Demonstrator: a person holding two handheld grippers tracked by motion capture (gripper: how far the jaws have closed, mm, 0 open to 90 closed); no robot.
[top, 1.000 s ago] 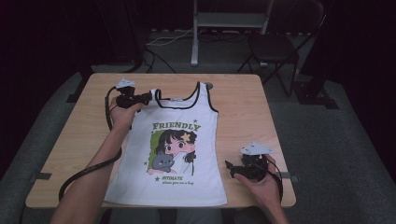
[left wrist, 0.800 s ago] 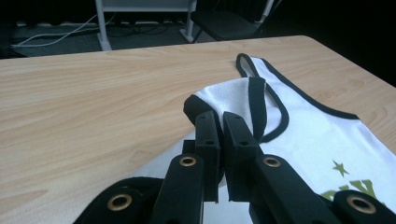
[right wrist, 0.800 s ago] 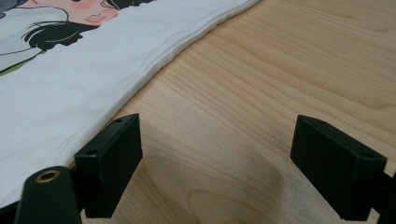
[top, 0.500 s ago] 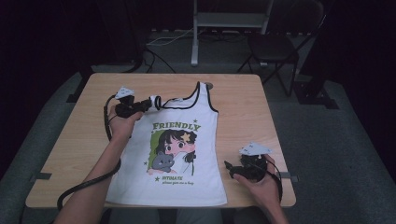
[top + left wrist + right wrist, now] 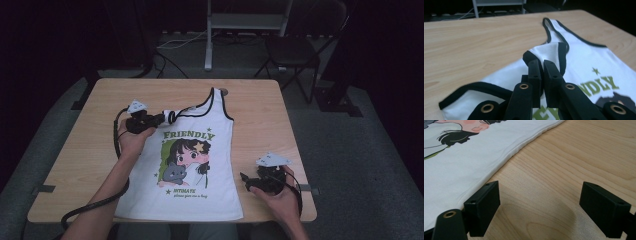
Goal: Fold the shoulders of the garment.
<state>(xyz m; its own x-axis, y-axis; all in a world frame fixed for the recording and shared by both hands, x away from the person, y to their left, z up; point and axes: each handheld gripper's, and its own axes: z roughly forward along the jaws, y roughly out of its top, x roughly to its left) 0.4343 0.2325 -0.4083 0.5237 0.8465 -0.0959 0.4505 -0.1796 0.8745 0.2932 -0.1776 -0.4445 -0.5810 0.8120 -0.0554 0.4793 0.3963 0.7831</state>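
- Left gripper (image 5: 167, 118) has dragged the tank top's (image 5: 200, 165) left strap (image 5: 550, 53) inward across the tabletop (image 5: 75, 165), clamped on it, forearm stretched forward.
- Tank top lies flat, straps pointing away from the person.
- Right gripper (image 5: 540, 206) rests beside the hem, jaws apart.

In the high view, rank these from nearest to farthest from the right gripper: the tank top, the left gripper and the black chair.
1. Tank top: its side edge lies just left of the right gripper.
2. Left gripper: across the table, clamped on the top's shoulder strap.
3. Black chair: on the floor beyond the table's far edge.
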